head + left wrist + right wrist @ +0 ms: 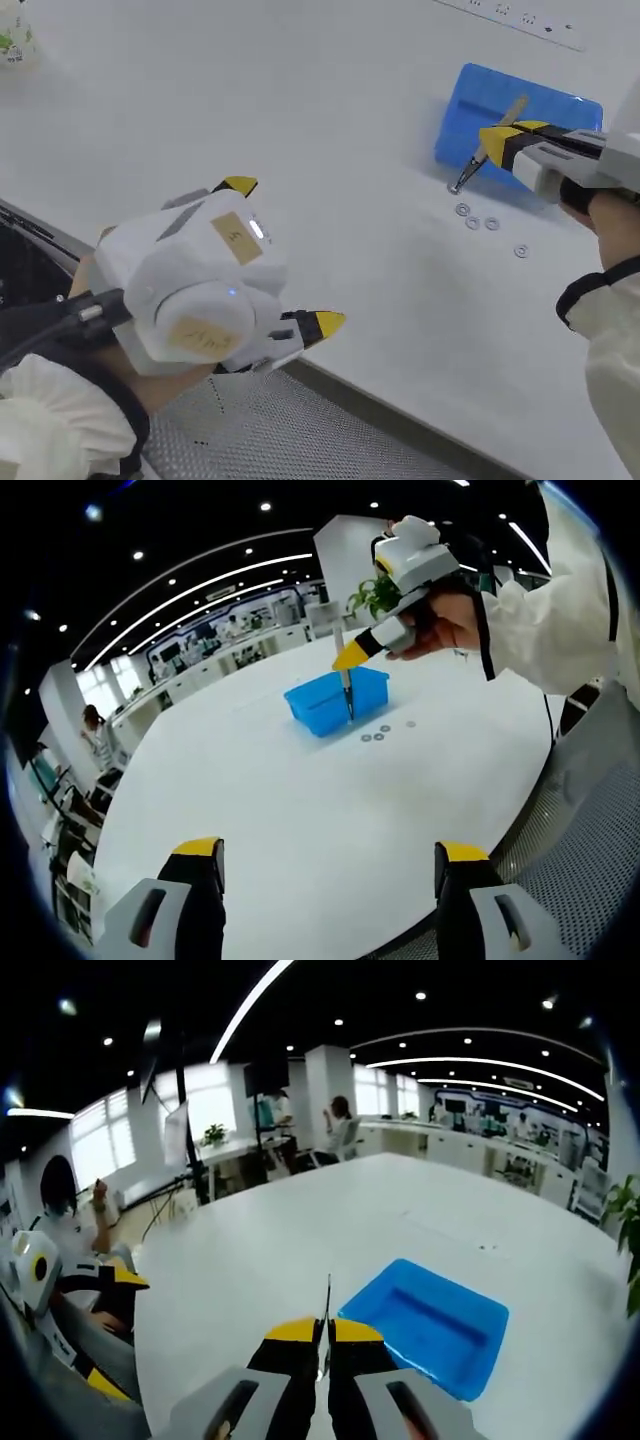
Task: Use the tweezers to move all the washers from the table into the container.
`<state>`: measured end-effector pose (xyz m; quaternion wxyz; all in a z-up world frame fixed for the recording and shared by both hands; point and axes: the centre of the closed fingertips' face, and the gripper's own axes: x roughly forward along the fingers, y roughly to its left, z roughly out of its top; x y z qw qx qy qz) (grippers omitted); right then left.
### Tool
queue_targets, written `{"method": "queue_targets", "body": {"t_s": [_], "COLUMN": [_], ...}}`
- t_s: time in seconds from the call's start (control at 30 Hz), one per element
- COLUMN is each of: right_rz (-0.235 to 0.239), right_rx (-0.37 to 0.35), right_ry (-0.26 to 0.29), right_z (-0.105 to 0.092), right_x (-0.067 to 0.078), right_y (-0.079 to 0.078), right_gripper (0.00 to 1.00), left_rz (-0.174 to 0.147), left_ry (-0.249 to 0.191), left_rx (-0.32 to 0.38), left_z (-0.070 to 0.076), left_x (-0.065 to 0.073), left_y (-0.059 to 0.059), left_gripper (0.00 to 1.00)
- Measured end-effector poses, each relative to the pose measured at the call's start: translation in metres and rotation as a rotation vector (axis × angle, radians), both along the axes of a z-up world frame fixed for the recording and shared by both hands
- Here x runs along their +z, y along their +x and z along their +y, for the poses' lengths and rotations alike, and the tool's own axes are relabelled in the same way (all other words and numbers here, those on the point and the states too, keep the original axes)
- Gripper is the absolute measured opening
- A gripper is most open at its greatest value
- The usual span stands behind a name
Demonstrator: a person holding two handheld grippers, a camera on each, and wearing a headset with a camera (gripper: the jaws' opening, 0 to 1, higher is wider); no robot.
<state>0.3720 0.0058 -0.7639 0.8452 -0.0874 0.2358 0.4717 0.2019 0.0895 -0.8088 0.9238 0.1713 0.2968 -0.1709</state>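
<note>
- My right gripper [503, 142] had its jaws pinched narrow on the tweezers [468, 170], which slanted down toward the white table [300, 100].
- The tweezers' tip sat just in front of the blue container [500, 95], near the washers [473, 222]. I couldn't tell whether it touched the table.
- Four washers lay on the table beside the container, three of them close together and the fourth a little apart.
- My left gripper [282, 254] was near the table's front edge, well apart from the washers, with its jaws spread wide and nothing between them.
- In the left gripper view, the tweezers [346, 685] hung almost upright in front of the container [320, 708], with the washers [379, 736] in a loose row just beside it.
- In the right gripper view, the yellow tips of the right gripper [325, 1332] were nearly together around the thin tweezers [327, 1305]. The container [430, 1325] lay just ahead to the right.
</note>
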Motion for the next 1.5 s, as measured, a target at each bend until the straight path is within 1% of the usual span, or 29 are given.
{"method": "queue_targets", "body": {"t_s": [0.03, 0.13, 0.23, 0.3, 0.37, 0.57, 0.63, 0.83, 0.97, 1.13, 1.37, 1.47, 1.5], "right_rz": [-0.011, -0.021, -0.030, -0.048, -0.050, -0.079, -0.096, -0.131, -0.131, -0.160, -0.173, -0.174, -0.174], "right_rx": [-0.002, -0.006, -0.011, -0.012, -0.011, -0.024, -0.033, -0.049, -0.058, -0.072, -0.066, -0.069, -0.067], "right_ry": [0.000, 0.003, 0.004, -0.005, -0.005, 0.006, 0.010, 0.017, 0.037, 0.029, 0.009, 0.005, -0.001], "right_z": [0.000, 0.000, -0.002, -0.003, -0.002, 0.001, 0.002, 0.006, 0.010, 0.013, 0.019, 0.021, 0.022], "right_x": [0.002, 0.007, 0.010, 0.011, 0.012, 0.017, 0.019, 0.019, 0.018, 0.012, -0.004, -0.009, -0.013], "right_y": [0.001, 0.003, 0.007, 0.009, 0.011, 0.023, 0.028, 0.041, 0.049, 0.059, 0.071, 0.074, 0.076], "right_gripper": [0.00, 0.00, 0.00, 0.00, 0.00, 0.00, 0.00, 0.00, 0.00, 0.00, 0.00, 0.00, 0.00], "left_rz": [-0.001, 0.000, 0.004, 0.007, 0.008, 0.005, 0.008, 0.011, 0.015, 0.016, 0.018, 0.020, 0.020], "left_ry": [-0.003, -0.001, 0.000, 0.003, 0.006, -0.003, -0.004, 0.001, 0.005, 0.004, -0.002, -0.007, -0.007], "left_rx": [-0.001, 0.002, 0.000, -0.001, -0.002, 0.005, 0.001, -0.003, -0.007, -0.009, -0.006, -0.004, -0.004], "left_z": [0.000, 0.000, 0.000, 0.001, 0.001, 0.001, 0.000, 0.000, -0.001, -0.001, -0.001, -0.001, -0.001], "left_x": [0.000, 0.000, -0.001, -0.002, -0.002, -0.001, -0.002, -0.002, -0.003, -0.003, -0.003, -0.003, -0.003], "left_y": [0.000, 0.000, 0.000, -0.001, -0.001, 0.000, 0.000, -0.001, -0.001, -0.001, -0.001, -0.001, -0.001], "left_gripper": [0.88, 0.88, 0.88, 0.88, 0.88, 0.88, 0.88, 0.88, 0.88, 0.88, 0.89, 0.89, 0.90]}}
